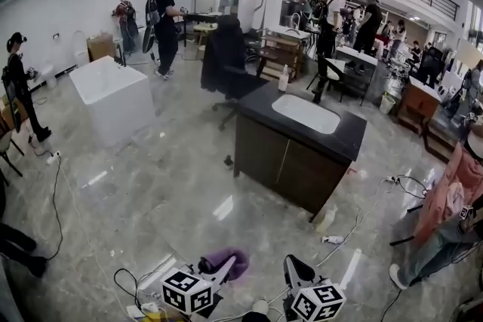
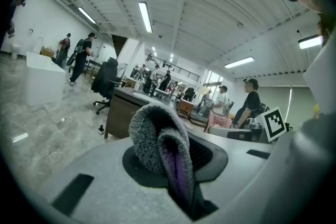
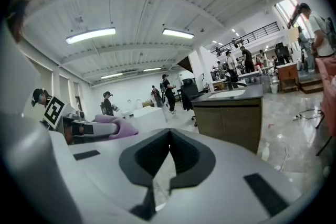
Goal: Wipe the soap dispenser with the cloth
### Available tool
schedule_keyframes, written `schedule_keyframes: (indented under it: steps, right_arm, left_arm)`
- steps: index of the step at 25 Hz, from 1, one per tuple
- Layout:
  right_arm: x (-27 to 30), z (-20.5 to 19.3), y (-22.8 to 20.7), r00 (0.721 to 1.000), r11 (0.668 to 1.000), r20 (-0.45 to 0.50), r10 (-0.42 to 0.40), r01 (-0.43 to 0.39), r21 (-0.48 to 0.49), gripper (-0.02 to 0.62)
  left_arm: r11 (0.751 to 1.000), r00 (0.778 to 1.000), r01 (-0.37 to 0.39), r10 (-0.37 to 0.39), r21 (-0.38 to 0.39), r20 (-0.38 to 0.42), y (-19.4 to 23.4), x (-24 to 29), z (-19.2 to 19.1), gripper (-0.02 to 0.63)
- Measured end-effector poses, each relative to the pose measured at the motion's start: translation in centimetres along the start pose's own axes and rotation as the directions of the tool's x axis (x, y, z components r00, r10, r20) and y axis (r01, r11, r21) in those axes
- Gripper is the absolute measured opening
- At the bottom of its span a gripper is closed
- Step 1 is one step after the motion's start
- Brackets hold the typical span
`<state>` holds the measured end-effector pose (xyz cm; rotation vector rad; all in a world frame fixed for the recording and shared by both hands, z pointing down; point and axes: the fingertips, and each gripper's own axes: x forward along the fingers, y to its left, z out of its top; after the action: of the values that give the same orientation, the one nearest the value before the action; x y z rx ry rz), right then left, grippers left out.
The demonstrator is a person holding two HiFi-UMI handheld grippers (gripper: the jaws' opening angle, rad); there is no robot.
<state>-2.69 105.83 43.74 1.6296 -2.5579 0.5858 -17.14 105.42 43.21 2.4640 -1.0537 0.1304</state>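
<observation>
The soap dispenser (image 1: 284, 78), a small pale bottle, stands on the far left corner of the dark sink counter (image 1: 343, 138), well ahead of both grippers. My left gripper (image 1: 217, 269) is at the bottom edge of the head view, shut on a purple-and-grey cloth (image 1: 228, 261). In the left gripper view the cloth (image 2: 160, 144) bulges out from between the jaws. My right gripper (image 1: 296, 266) is beside it, shut and empty. In the right gripper view its jaws (image 3: 168, 148) meet with nothing between them, and the counter (image 3: 236, 94) lies ahead.
A white block (image 1: 113, 96) stands at the left and a black office chair (image 1: 226, 56) behind the counter. Cables (image 1: 362, 219) and a pale bottle (image 1: 326, 219) lie on the floor to the right of the cabinet. Several people stand around; one sits at the right (image 1: 449, 196).
</observation>
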Motion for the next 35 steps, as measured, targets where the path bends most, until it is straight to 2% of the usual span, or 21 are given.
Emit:
schedule_keyframes:
  steps: [9, 13, 17, 21, 24, 30, 35]
  right_arm:
    - [3.8, 4.7, -10.3, 1.0, 1.0, 0.009, 0.003, -0.003, 0.002, 0.003]
    - [4.8, 5.5, -13.5, 1.0, 1.0, 0.014, 0.004, -0.004, -0.001, 0.005]
    - [6.5, 5.9, -16.4, 1.0, 0.999, 0.015, -0.005, 0.004, 0.032, 0.004]
    - [8.3, 5.9, -17.1, 1.0, 0.999, 0.001, 0.016, -0.016, 0.045, 0.005]
    - [10.2, 6.3, -17.7, 0.999, 0.998, -0.005, 0.032, -0.032, 0.049, 0.005]
    - [16.1, 8.3, -19.8, 1.0, 0.999, -0.018, -0.006, 0.007, 0.045, 0.005]
    - [21.7, 10.5, -19.7, 1.0, 0.999, 0.002, 0.016, -0.017, 0.042, 0.005]
  left_arm:
    - [1.0, 0.999, 0.019, -0.019, 0.014, 0.051, -0.6, 11.9, 4.9, 0.057]
    - [1.0, 0.996, 0.019, -0.021, 0.022, 0.091, -0.8, 15.5, 6.4, 0.057]
    - [0.999, 0.997, 0.02, -0.022, 0.024, 0.079, -0.4, 18.4, 6.9, 0.057]
    - [0.999, 0.997, -0.004, 0.0, 0.052, 0.081, 0.8, 19.4, 7.6, 0.057]
    - [1.0, 0.994, -0.017, 0.015, 0.018, 0.11, 2.4, 20.5, 8.8, 0.057]
    - [1.0, 0.997, 0.023, -0.024, 0.008, 0.078, 6.9, 25.0, 11.2, 0.057]
    - [0.997, 0.995, 0.074, -0.073, -0.014, 0.072, 11.3, 27.8, 14.3, 0.057]
